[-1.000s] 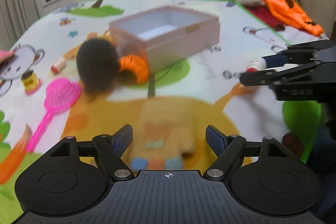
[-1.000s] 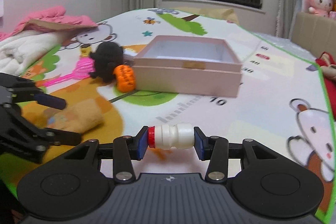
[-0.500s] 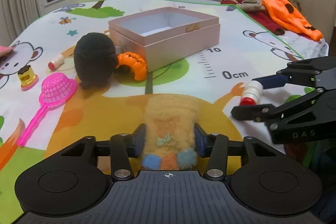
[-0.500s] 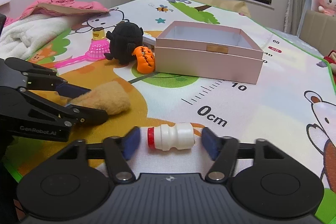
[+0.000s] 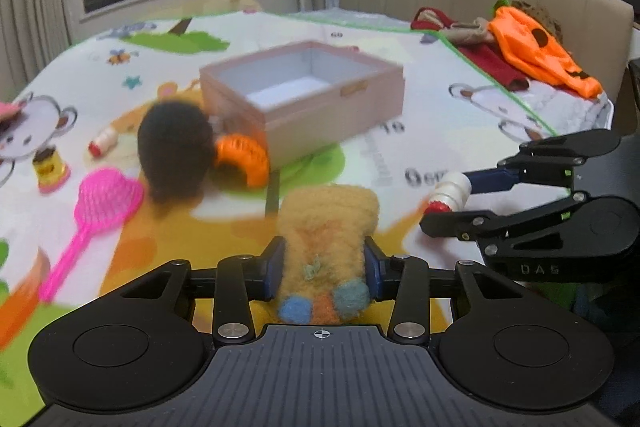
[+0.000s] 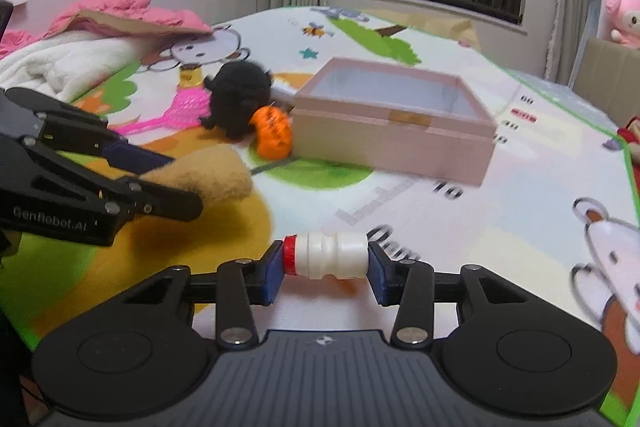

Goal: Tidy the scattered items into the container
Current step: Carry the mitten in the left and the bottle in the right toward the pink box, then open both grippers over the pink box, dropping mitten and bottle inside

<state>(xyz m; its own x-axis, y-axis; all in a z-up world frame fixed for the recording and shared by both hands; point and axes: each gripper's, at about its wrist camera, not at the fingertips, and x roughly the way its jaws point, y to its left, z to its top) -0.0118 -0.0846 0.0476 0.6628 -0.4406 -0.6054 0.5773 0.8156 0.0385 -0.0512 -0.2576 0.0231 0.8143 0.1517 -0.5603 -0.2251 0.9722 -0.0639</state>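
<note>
Right now the left gripper [image 5: 322, 269] has its jaws clamped on a fuzzy tan plush toy [image 5: 326, 227], blue pads pressed into both sides, the toy's coloured pom-poms toward the camera. From the right wrist view the same plush [image 6: 216, 177] sticks out past the left gripper [image 6: 160, 183] toward the pink box.

The right gripper [image 6: 325, 269] has a small white bottle [image 6: 326, 255] with a red cap lying crosswise between its jaws; the jaws are closing, pads touching the cap end and the base end. In the left wrist view the bottle [image 5: 450, 191] sits in the right gripper [image 5: 448, 201], red cap pointing down.

The pink box [image 6: 394, 131], the container, sits open on the cartoon play mat [image 6: 540, 195], beyond both grippers; inside looks bare as far as visible. Both held things are short of the pink box, not inside it.

Touching the pink box's near-left corner: an orange pumpkin toy [image 6: 274, 137]. Just left of that, a black plush [image 6: 240, 99]. Further left of the pink box, a pink net scoop [image 5: 94, 215], a small yellow jar [image 5: 50, 167] and a second small red-capped bottle [image 5: 102, 143], all flat on the mat, apart from each other. Right of the pink box, at the mat's edge, orange cloth [image 5: 536, 55] piled on red fabric.
</note>
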